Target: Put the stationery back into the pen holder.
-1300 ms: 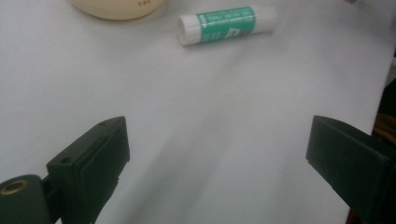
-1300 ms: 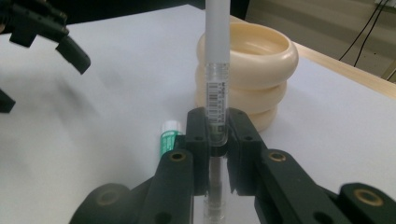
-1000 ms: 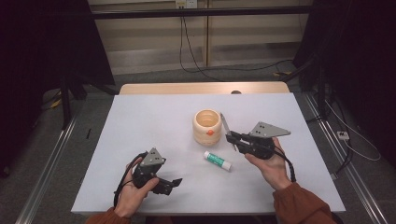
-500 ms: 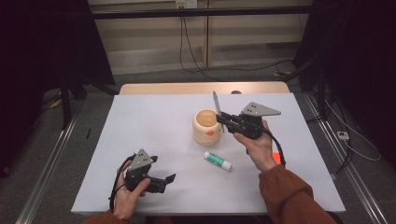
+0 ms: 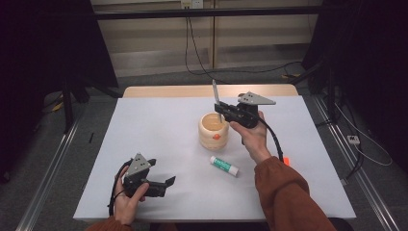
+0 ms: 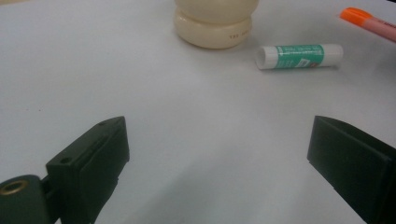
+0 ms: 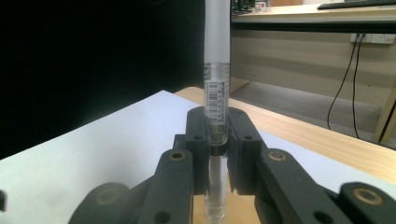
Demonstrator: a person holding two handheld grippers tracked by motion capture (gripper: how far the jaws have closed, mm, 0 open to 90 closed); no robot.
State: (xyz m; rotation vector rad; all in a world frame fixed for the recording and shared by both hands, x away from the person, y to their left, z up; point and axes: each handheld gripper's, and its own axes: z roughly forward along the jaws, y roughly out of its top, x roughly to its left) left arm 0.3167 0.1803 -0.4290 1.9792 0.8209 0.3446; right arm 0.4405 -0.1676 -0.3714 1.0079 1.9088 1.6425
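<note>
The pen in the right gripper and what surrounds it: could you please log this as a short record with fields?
held item: pen, upright
holder: right gripper, shut on the pen
position: above the wooden cup
left gripper: open, nothing between its jaws, low over the table
lying on the table: glue stick, orange marker

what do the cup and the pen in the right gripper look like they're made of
The cup looks like pale wood or bamboo, matte, with a lighter inside; the grain is too faint to be sure. The pen held upright in the right gripper seems plastic: a frosted, translucent barrel with a printed barcode label.
</note>
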